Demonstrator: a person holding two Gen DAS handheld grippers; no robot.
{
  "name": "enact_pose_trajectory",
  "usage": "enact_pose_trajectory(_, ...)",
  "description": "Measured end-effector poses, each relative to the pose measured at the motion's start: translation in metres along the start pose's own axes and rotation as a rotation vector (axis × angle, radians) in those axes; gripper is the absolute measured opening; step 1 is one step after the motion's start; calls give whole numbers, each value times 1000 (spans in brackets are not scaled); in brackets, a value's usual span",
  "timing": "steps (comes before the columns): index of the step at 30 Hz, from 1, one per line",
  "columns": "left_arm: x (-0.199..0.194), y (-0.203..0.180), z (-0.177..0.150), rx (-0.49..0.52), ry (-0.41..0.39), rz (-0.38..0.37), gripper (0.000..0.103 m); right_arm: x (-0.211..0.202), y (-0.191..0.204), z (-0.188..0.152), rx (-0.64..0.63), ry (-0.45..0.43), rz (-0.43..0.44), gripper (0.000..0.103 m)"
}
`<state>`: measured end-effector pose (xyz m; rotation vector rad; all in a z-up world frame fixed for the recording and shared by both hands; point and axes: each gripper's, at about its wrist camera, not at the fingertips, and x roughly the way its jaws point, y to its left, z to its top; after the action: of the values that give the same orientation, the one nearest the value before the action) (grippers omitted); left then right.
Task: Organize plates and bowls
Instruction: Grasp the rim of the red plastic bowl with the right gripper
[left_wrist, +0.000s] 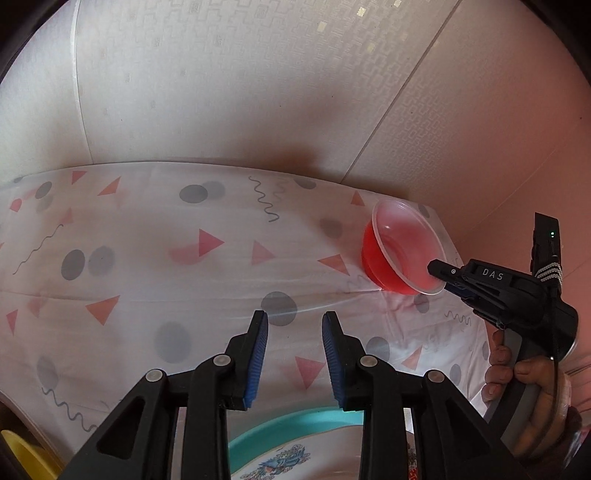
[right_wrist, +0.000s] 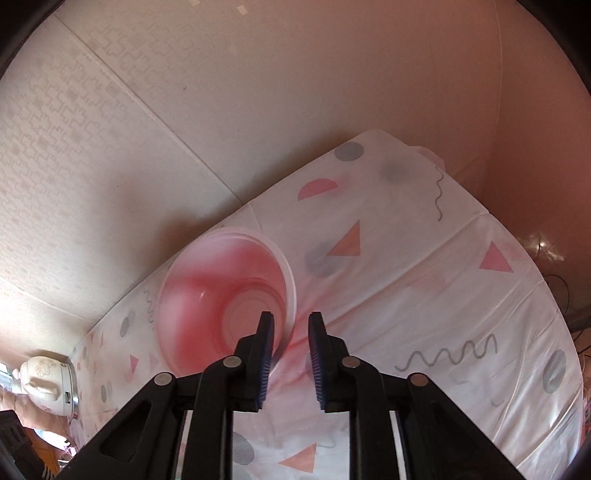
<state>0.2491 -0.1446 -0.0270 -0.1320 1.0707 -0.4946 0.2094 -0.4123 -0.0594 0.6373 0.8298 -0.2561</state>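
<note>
A translucent red bowl (left_wrist: 395, 243) (right_wrist: 221, 295) stands tilted near the table's far corner by the wall. My right gripper (right_wrist: 291, 319) (left_wrist: 441, 278) has one pad inside the bowl and the other outside, narrowly shut on its near rim. A hand (left_wrist: 517, 376) holds that gripper's handle. My left gripper (left_wrist: 295, 321) hovers over the patterned tablecloth (left_wrist: 147, 258), open with nothing between its blue pads. Just below it lies a teal-rimmed plate (left_wrist: 258, 435) with a printed blue figure, partly hidden by the fingers.
A yellow dish edge (left_wrist: 18, 454) shows at the lower left. A white appliance (right_wrist: 44, 380) stands at the table's left end. Patterned walls (left_wrist: 258, 92) close in behind the table. The table edge (right_wrist: 546, 280) drops off at the right, with cables beyond it.
</note>
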Motion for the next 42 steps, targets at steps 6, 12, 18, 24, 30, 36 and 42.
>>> enact_pose_trajectory(6, 2, 5, 3, -21, -6, -22, 31, 3, 26, -13, -129, 47, 48, 12)
enact_pose_trajectory(12, 3, 13, 5, -57, 0, -37, 31, 19, 51, -27, -231, 146, 114, 12)
enact_pose_trajectory(18, 3, 13, 9, -54, 0, -40, 30, 15, 46, -28, -164, 135, 152, 27)
enact_pose_trajectory(24, 5, 8, 12, -48, 2, -59, 30, 2, 32, -25, -88, 83, 176, 27)
enact_pose_trajectory(30, 20, -1, 12, -23, 35, -56, 25, 3, 36, -29, -90, 84, 173, 14)
enact_pose_trajectory(36, 22, -2, 5, -6, 33, -63, 14, 0, 47, -36, -142, 78, 158, 9)
enact_pose_trajectory(42, 6, 1, 1, -10, 10, -64, 14, -5, 49, -43, -143, 95, 171, 9)
